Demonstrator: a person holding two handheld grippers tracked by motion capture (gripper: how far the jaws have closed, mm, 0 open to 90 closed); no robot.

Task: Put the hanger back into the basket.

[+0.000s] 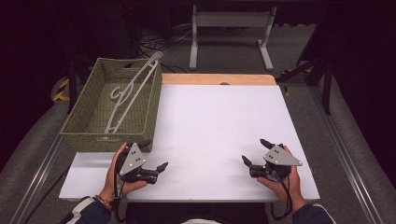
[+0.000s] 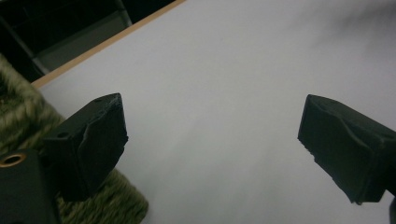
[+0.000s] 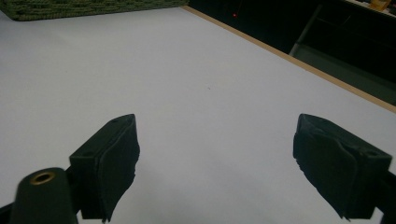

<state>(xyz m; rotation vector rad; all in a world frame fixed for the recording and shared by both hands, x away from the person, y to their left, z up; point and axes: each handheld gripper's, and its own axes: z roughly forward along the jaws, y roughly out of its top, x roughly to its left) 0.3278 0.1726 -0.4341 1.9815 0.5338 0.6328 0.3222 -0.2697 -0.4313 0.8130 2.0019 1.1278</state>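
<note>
The bench (image 1: 219,126) was big, white and flat, with a strip of wood along its far edge. On its far left corner sat a green woven basket (image 1: 88,126), and a hanger (image 1: 133,86) lay inside it. The hanger was pale grey and leaned up, its low end down on the basket floor and its top end poking out over the far rim. It looked thin, stiff and light, most likely plastic, so it could slip or twist if it was pinched hard. The long straight bar near the top end seemed the best place to take it, because that part stuck up free of the basket. The hook sat lower, in the middle of the basket, and would be harder to reach. The left gripper (image 1: 154,158) rested on the bench just by the near corner of the basket, and its fingers (image 2: 95,140) were spread wide with nothing between them. The right gripper (image 1: 254,154) sat well away on the right side of the bench, and its fingers (image 3: 109,163) were also wide apart and held nothing. The low end of the hanger was hard to make out against the weave, so I could not tell just how it sat there. The basket wall showed as a fuzzy green edge in the left gripper view. The room past the bench was too dark to make out much.
</note>
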